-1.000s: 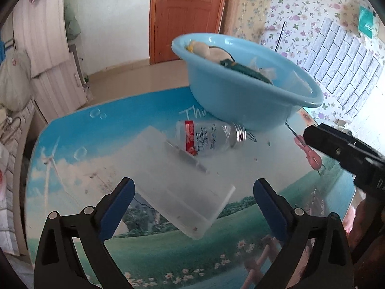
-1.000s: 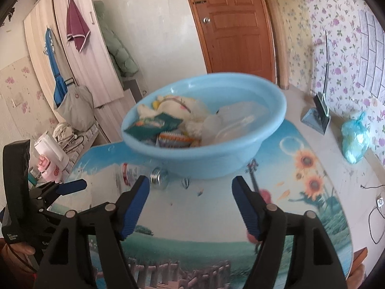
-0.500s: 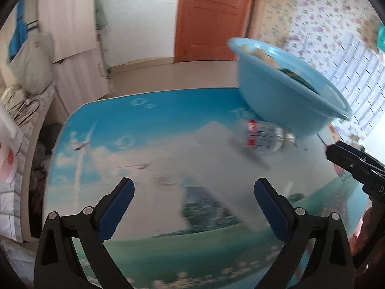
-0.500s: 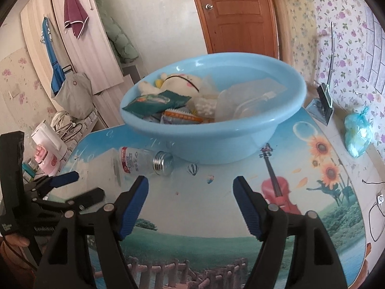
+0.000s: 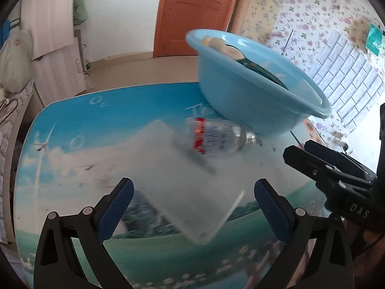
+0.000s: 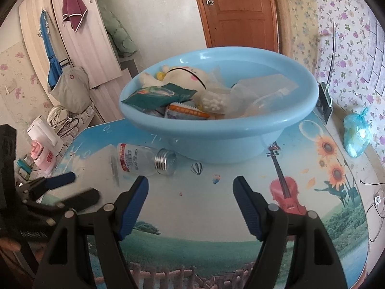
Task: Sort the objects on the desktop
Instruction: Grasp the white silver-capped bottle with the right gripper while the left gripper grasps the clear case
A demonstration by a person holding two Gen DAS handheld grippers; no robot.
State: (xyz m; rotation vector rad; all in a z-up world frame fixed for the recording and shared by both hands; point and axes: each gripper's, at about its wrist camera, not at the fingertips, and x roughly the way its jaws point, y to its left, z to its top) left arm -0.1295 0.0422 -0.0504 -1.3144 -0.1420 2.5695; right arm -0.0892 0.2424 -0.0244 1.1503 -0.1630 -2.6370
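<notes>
Table (image 6: 240, 252) bears basin (image 6: 216, 142), with bottle (image 6: 142, 160) lying beside it and lid (image 5: 187, 192) nearer. Left gripper (image 5: 192, 207), swung back toward lid, gapes empty; right gripper (image 6: 190, 207) likewise.

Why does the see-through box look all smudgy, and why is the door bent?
Left wrist view: the clear box is smeared by motion blur, while the bottle is only slightly soft. Right wrist view: mostly sharp; the fisheye lens bows the door, and the left gripper is blurred.
</notes>
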